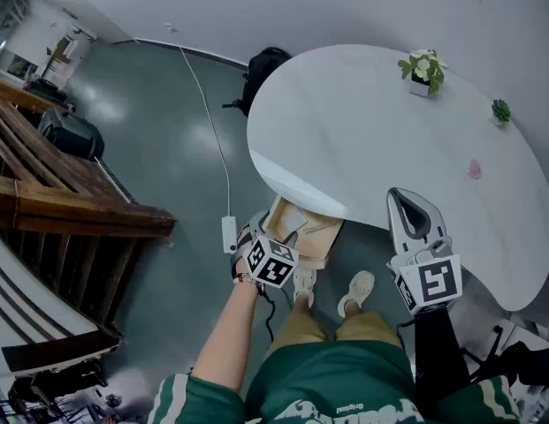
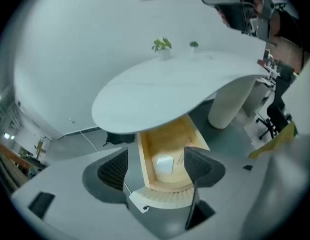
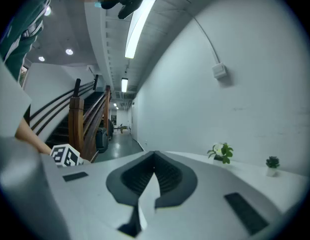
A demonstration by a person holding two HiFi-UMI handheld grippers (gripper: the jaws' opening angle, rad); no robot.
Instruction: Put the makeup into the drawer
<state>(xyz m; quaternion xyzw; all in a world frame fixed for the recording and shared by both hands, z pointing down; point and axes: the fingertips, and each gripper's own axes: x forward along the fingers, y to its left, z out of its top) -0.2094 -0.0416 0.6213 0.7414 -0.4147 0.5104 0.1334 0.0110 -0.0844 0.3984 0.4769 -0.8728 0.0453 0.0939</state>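
Note:
A wooden drawer (image 1: 311, 233) stands pulled out from under the round white table (image 1: 362, 131). In the left gripper view a flat white item (image 2: 164, 164) and a thin stick-like item (image 2: 180, 157) lie on the floor of the drawer (image 2: 144, 159). My left gripper (image 1: 272, 230) hangs above the drawer and points steeply down; in its own view the left gripper (image 2: 155, 165) is open with nothing between its pads. My right gripper (image 1: 407, 198) is over the table's near edge, and in its own view the right gripper (image 3: 155, 159) is shut and empty. A small pink object (image 1: 474, 169) lies on the table's right side.
Two potted plants (image 1: 423, 69) (image 1: 501, 110) stand at the table's far edge. A black bag (image 1: 261, 69) sits on the floor behind the table, and a power strip (image 1: 228, 233) with its cable lies left of the drawer. A wooden staircase (image 1: 53, 193) is at the left. The person's feet (image 1: 358, 291) are by the drawer.

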